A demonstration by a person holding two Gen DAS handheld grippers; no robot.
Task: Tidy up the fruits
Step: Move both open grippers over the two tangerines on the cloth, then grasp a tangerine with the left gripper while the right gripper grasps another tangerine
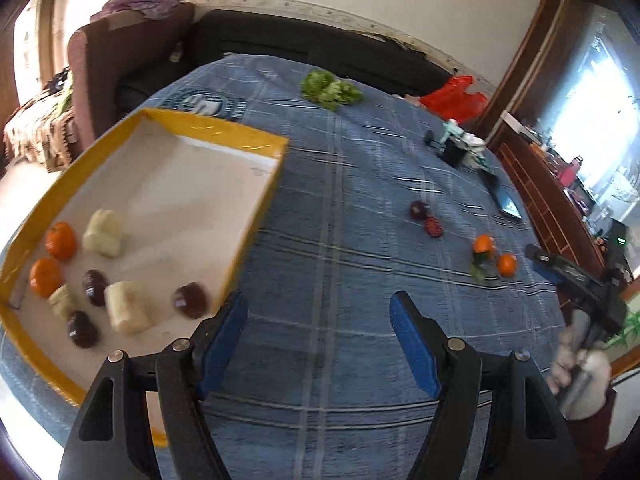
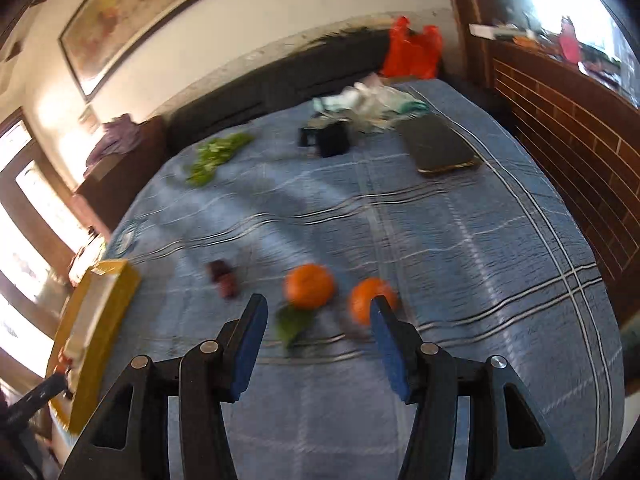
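A yellow-rimmed tray sits on the blue checked cloth at the left. It holds two oranges, several dark red fruits and pale chunks. On the cloth lie two dark red fruits and two oranges, one with a leaf. My left gripper is open and empty beside the tray's near corner. My right gripper is open and empty just before the two oranges; the tray is at its left. The right gripper also shows at the far right of the left wrist view.
Green leafy vegetable lies at the far side of the table. A black box, crumpled plastic and a dark phone lie at the far right. A red bag stands behind; a wooden cabinet is right.
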